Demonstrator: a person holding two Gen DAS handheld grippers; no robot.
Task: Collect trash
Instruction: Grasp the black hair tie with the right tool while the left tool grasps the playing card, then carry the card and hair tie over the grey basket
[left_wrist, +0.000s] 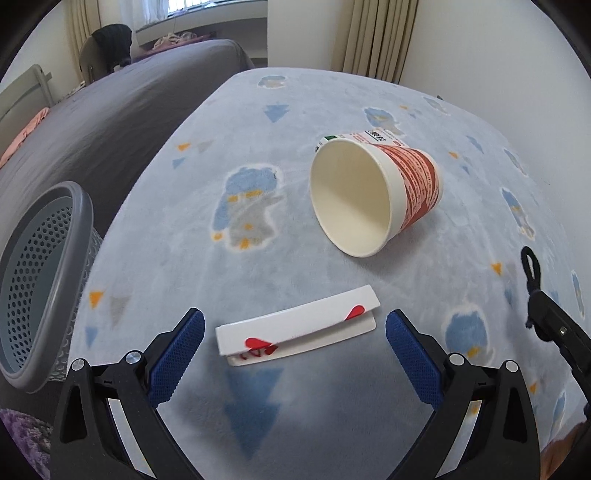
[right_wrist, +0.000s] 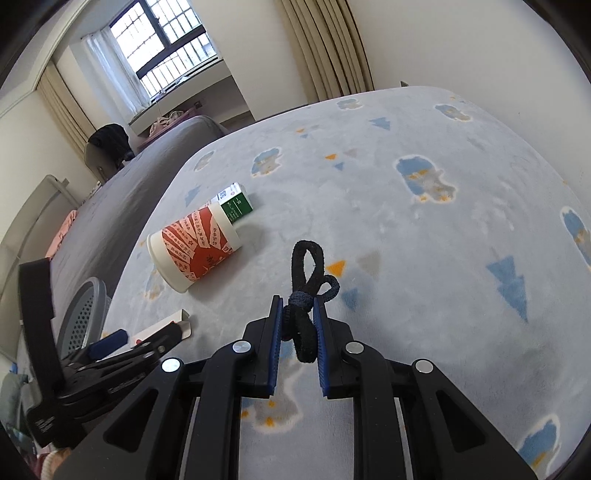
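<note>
A flattened white carton (left_wrist: 297, 325) with red marks lies on the pale blue blanket (left_wrist: 258, 129), straight ahead of my left gripper (left_wrist: 295, 321). That gripper stands open, its blue pads on either side of the carton without touching it. Beyond it a red-and-white paper cup (left_wrist: 373, 195) lies on its side, mouth toward the camera. My right gripper (right_wrist: 299, 306) is shut on a knotted black hair tie (right_wrist: 306, 291), held above the blanket. In the right wrist view the cup (right_wrist: 195, 247) lies left of centre, a small green-and-white box (right_wrist: 236, 203) behind it, and the carton (right_wrist: 173, 321) shows partly behind the left gripper (right_wrist: 122, 343).
A grey perforated basket (left_wrist: 44, 280) stands at the left edge of the bed, also seen as the basket (right_wrist: 85, 314) in the right wrist view. A dark grey bedcover (left_wrist: 110, 110) lies beyond it. Curtains (left_wrist: 373, 37) and a white wall close the far side.
</note>
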